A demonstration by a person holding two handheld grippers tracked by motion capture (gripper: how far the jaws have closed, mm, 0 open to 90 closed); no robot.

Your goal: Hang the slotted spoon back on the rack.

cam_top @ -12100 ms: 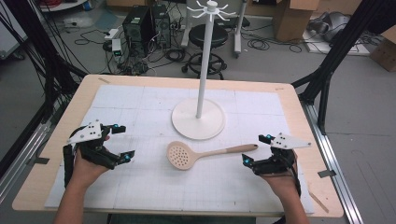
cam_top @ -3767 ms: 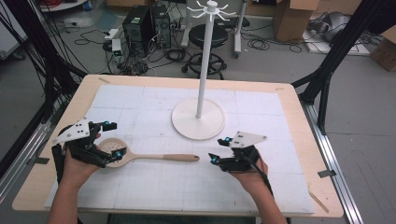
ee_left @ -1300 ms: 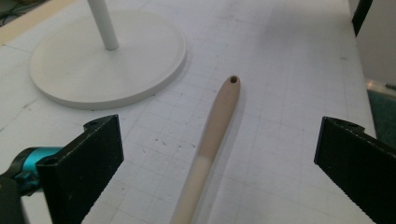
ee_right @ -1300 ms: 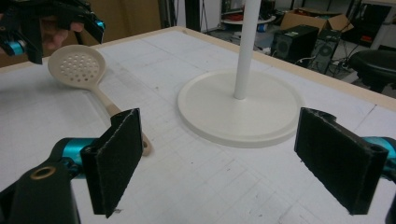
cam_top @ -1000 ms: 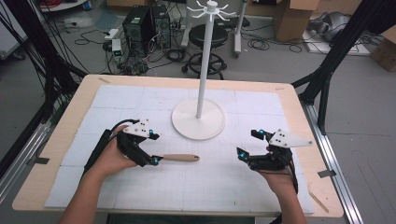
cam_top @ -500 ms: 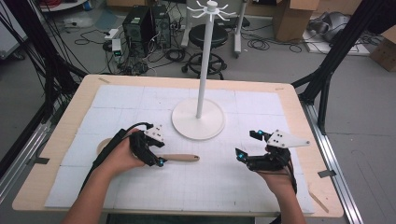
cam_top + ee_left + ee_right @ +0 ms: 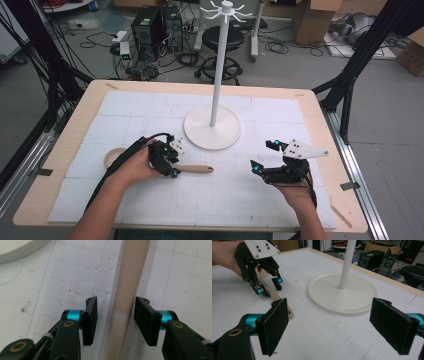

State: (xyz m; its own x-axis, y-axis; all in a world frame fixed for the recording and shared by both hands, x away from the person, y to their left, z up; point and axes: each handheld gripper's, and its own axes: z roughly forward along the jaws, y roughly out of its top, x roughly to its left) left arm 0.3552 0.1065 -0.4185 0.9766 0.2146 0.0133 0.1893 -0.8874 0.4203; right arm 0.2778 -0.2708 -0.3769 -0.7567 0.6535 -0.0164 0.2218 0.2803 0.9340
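A beige slotted wooden spoon lies flat on the white foam mat, its bowl to the left and its handle pointing right. My left gripper points down over the handle's middle. In the left gripper view its jaws stand open on either side of the handle, with a small gap on each side. My right gripper rests open on the mat at the right, nothing between its jaws. From there I see the left gripper over the handle.
A white rack stands at the table's middle, a thin pole on a round base with hooks on top. The base lies just beyond both grippers. A wooden rim borders the mat.
The left gripper has shifted right along the spoon from its bowl to its handle and tipped down over it. The right gripper has stayed put.
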